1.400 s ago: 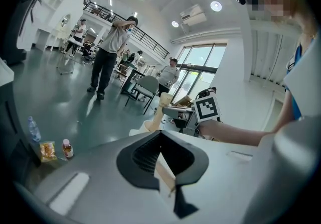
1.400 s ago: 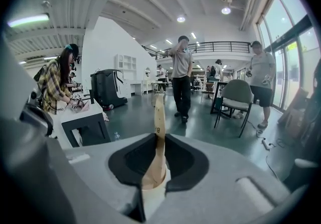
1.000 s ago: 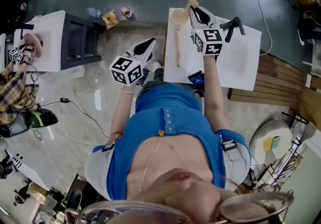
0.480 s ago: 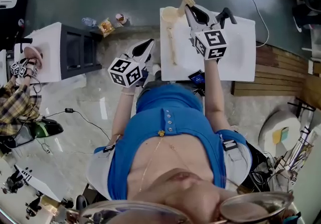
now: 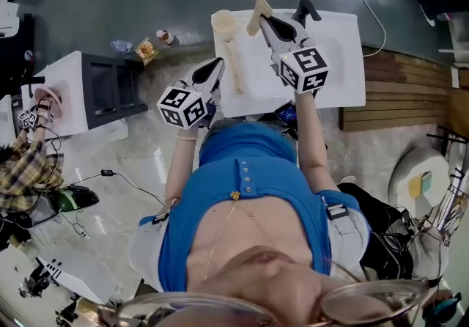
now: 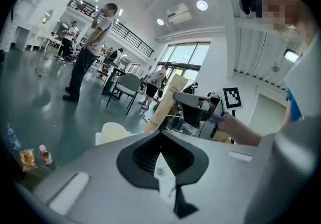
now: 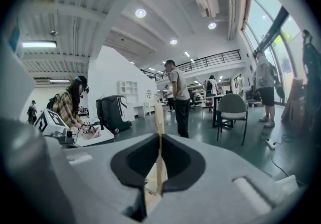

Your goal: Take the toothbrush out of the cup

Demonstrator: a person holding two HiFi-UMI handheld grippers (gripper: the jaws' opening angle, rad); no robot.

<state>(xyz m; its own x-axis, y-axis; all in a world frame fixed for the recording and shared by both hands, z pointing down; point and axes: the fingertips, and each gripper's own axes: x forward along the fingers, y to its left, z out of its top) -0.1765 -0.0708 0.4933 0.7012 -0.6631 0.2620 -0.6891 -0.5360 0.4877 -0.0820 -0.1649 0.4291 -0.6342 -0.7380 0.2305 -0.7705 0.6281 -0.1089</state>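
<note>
While the head view looks steeply down over a blue shirt [image 5: 249, 193], a white table [image 5: 333, 61] lies in the upper centre of the frame. A cream cup [image 5: 223, 23] stands at its upper left corner, and a pale stick [image 5: 236, 67] lies flat just below the cup. A black fitting [image 5: 306, 10] stands at the table's top edge, right of the right gripper [image 5: 265, 23]. That gripper's jaws are closing on the toothbrush [image 5: 258, 13], a flat tan strip that juts up and left past the tips. It is just right of the cup and outside it. The left gripper [image 5: 215, 67] hangs beside the table's left edge. A snack packet [image 5: 146, 48] lies on the floor at upper left, and wooden boards [image 5: 396, 91] lie at the right.

From the left gripper view, the left gripper [image 6: 160, 135] has its jaws pressed together with nothing between them. Beyond them the cup [image 6: 114, 130] sits left of centre. The toothbrush [image 6: 163, 110] slants up to the cup's right, held in the right gripper [image 6: 178, 98]. Only this view shows its broad face, which carries dark print.

From the right gripper view, the toothbrush [image 7: 159, 115] is edge-on, a thin tan line upright at the centre of the frame. It is clamped in the right gripper [image 7: 159, 137]. A person in a plaid shirt [image 7: 70, 102] works at the left, and a grey chair [image 7: 233, 107] stands at the right.
</note>
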